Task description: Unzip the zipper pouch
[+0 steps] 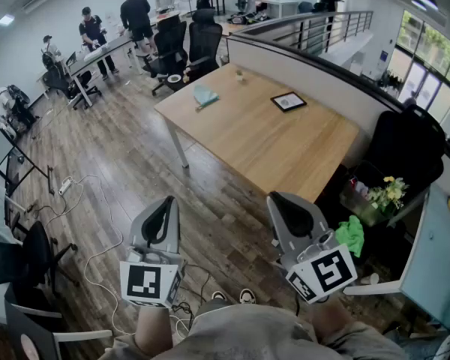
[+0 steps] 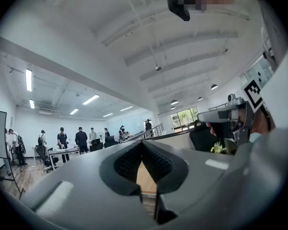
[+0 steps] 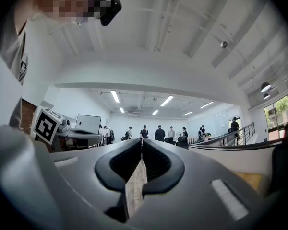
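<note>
A flat, light blue-green pouch [image 1: 205, 94] lies on the far left part of the wooden table [image 1: 262, 137], well ahead of both grippers. My left gripper [image 1: 167, 200] and right gripper [image 1: 276, 197] are held close to my body over the floor, short of the table's near corner and pointing roughly level. In the left gripper view, the left gripper [image 2: 142, 143] has its jaws together with nothing between them. The right gripper [image 3: 141, 141] looks the same in the right gripper view, its jaws meeting at the tips and empty. The pouch does not show in either gripper view.
A black framed tablet [image 1: 289, 101] and a small cup [image 1: 240, 73] also lie on the table. Black office chairs [image 1: 189, 42] stand behind it, and a curved railing wall [image 1: 307, 66] runs to the right. Cables [image 1: 90, 193] trail on the floor at left. Several people stand at far desks.
</note>
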The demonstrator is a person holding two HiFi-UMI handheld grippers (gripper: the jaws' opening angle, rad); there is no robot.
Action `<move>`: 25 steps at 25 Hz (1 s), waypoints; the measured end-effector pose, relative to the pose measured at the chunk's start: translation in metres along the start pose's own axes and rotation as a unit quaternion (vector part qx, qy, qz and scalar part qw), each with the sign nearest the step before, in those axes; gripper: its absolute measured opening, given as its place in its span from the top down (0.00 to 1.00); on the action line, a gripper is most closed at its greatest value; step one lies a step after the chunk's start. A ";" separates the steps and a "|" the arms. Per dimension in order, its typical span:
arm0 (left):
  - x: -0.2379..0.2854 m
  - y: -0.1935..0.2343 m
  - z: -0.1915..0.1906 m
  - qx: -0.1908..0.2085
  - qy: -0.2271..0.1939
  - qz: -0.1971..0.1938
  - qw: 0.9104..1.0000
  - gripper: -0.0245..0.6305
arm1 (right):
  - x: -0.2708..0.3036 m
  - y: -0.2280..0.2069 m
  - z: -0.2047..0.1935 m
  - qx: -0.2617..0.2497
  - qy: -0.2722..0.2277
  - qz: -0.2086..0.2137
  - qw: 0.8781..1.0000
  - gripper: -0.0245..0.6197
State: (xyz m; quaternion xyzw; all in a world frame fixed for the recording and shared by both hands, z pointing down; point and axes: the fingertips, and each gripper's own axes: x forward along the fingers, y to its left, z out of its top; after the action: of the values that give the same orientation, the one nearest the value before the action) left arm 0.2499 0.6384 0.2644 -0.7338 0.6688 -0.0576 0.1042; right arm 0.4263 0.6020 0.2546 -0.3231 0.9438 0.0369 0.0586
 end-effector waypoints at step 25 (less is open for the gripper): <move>0.030 0.028 -0.017 -0.020 0.001 0.054 0.998 0.71 | 0.029 -0.049 -0.012 -0.003 -0.007 -0.006 1.000 0.73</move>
State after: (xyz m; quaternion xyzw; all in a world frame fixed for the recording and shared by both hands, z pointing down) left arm 0.2222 0.6049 0.2727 -0.6986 0.7084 -0.0393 0.0923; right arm 0.4325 0.5445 0.2611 -0.3283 0.9414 0.0418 0.0647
